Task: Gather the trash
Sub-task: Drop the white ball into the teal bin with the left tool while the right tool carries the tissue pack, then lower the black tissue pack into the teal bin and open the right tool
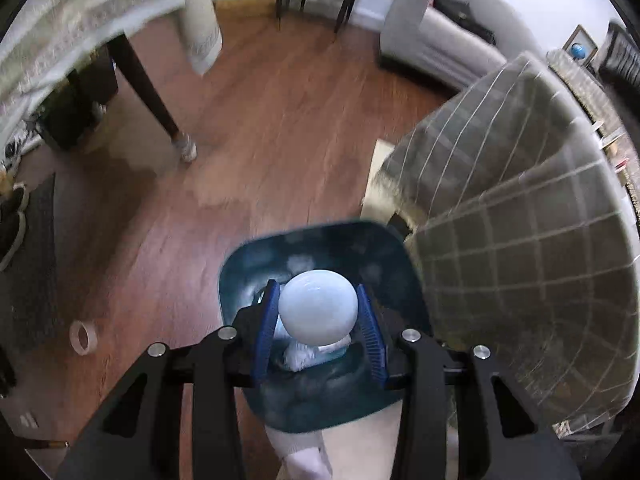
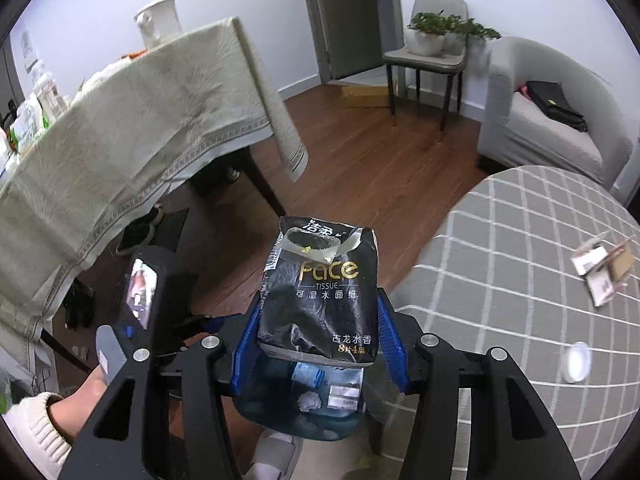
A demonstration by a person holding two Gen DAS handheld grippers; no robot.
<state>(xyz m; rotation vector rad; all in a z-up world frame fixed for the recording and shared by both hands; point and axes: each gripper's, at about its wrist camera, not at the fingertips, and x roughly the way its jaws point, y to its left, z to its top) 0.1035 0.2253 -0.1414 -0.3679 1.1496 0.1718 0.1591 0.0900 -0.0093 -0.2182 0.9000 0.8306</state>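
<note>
In the left wrist view my left gripper (image 1: pixel 318 312) is shut on a white light bulb (image 1: pixel 318 306), held right above a dark teal trash bin (image 1: pixel 372 252) on the floor. Crumpled white paper lies inside the bin. In the right wrist view my right gripper (image 2: pixel 318 336) is shut on a black tissue pack (image 2: pixel 320 288) marked "Face", held above the same bin (image 2: pixel 276 420), which holds paper scraps and small packets. The left gripper's body (image 2: pixel 140 292) shows at lower left.
A round table with a grey checked cloth (image 2: pixel 520 280) stands at right, bearing torn cardboard (image 2: pixel 604 272) and a white lid (image 2: pixel 576 362). A dining table with a beige cloth (image 2: pixel 120 140) stands at left. A tape roll (image 1: pixel 83 337) lies on the wood floor. A sofa (image 2: pixel 552 120) and a chair (image 2: pixel 428 56) stand behind.
</note>
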